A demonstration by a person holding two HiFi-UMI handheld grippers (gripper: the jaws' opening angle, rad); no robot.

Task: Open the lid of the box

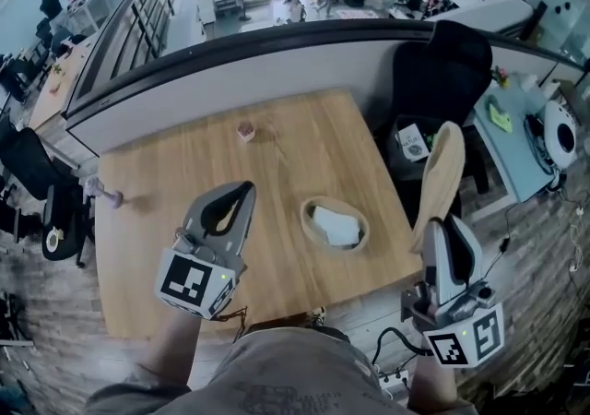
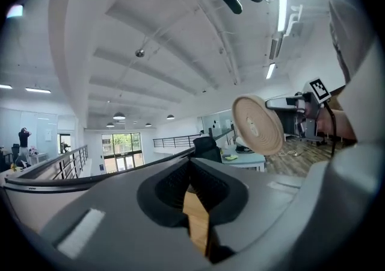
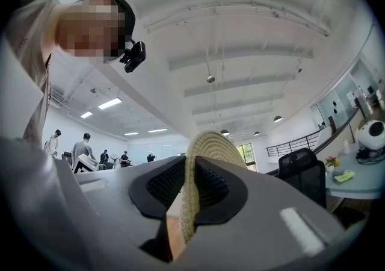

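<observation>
An oval woven box (image 1: 335, 223) sits uncovered on the wooden table (image 1: 295, 150), with something white inside it. Its round woven lid (image 1: 441, 178) stands on edge, lifted off to the right past the table's edge, and my right gripper (image 1: 447, 222) is shut on its rim. In the right gripper view the lid (image 3: 201, 149) is pinched between the pads of the right gripper (image 3: 191, 174). My left gripper (image 1: 241, 190) hovers over the table left of the box, shut and empty. The left gripper view shows the left gripper (image 2: 191, 170) with jaws together, and the lid (image 2: 257, 124) beyond.
A small pinkish object (image 1: 245, 131) lies near the table's far edge and a small purple item (image 1: 111, 198) at its left edge. A black office chair (image 1: 441, 72) and a cluttered desk (image 1: 516, 136) stand to the right. A curved partition (image 1: 240, 72) borders the far side.
</observation>
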